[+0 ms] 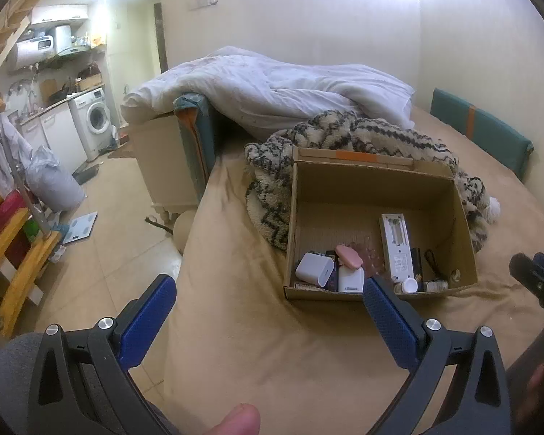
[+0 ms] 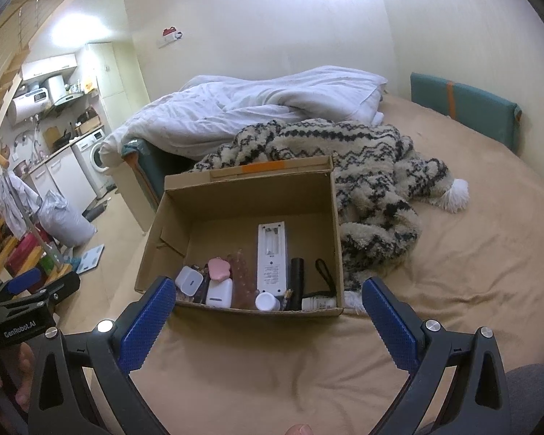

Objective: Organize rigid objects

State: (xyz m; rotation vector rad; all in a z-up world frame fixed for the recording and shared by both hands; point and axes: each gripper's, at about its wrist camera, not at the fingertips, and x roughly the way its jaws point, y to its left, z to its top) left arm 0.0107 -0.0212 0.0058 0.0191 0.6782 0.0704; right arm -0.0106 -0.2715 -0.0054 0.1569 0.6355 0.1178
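An open cardboard box [image 1: 377, 181] [image 2: 243, 188] stands on the tan bed sheet. Inside lie a white remote [image 1: 397, 246] [image 2: 271, 253], a white charger cube [image 1: 313, 268] [image 2: 188, 281], a pink oval piece [image 1: 349, 256] [image 2: 219, 269], a white adapter [image 2: 219, 293], a white round cap [image 2: 266, 301], a black flashlight [image 2: 296, 277] and other small items. My left gripper [image 1: 268, 297] is open and empty, in front of the box and left of it. My right gripper [image 2: 268, 299] is open and empty, its fingers either side of the box's near wall.
A patterned fuzzy blanket [image 2: 366, 166] lies behind and right of the box, with a white duvet [image 2: 257, 105] beyond. A teal cushion [image 2: 464, 108] leans on the wall. The bed edge drops to the floor on the left, where a scale [image 1: 79, 226] lies.
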